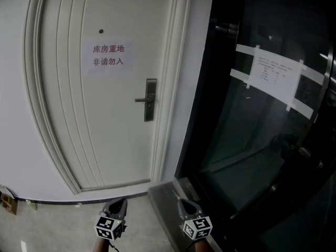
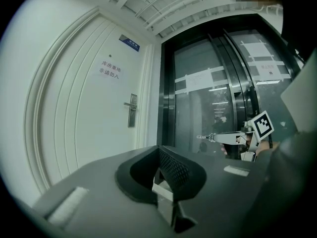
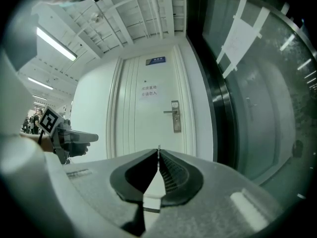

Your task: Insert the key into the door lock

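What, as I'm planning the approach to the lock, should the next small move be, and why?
Probably carry the right tongs forward toward the lock plate on the white door: they are shut on the key, but the door stands well off, and the lock sits above and slightly right of the key's tip.

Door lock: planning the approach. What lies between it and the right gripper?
Nothing; in its own view, the right gripper faces the door lock across open air.
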Available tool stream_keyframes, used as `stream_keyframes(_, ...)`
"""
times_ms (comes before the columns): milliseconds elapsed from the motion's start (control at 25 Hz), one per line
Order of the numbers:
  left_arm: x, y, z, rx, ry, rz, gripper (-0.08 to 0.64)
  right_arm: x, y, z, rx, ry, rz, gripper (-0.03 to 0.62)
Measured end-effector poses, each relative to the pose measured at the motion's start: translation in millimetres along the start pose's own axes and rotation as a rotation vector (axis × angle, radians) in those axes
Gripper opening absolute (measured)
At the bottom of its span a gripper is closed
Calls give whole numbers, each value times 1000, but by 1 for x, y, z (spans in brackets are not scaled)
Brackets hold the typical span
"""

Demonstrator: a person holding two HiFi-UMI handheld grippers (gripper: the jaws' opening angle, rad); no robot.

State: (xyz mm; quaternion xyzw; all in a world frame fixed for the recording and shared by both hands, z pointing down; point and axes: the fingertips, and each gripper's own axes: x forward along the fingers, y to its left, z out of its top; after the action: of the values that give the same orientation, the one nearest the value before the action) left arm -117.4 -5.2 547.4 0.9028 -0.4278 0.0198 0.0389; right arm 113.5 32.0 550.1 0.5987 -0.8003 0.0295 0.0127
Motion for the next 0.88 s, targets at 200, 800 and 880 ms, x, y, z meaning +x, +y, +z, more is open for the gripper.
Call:
stream_keyframes(200, 15, 11, 3, 6, -9, -7, 2, 17, -4, 1, -2, -2, 2, 9)
stream_keyframes(800, 79, 49, 0, 8, 7, 18, 2, 95, -46, 3, 2, -13, 13, 9)
stream_keyframes(880, 94, 57, 0, 3, 11, 30, 2, 111, -55, 3, 7, -13, 21, 9)
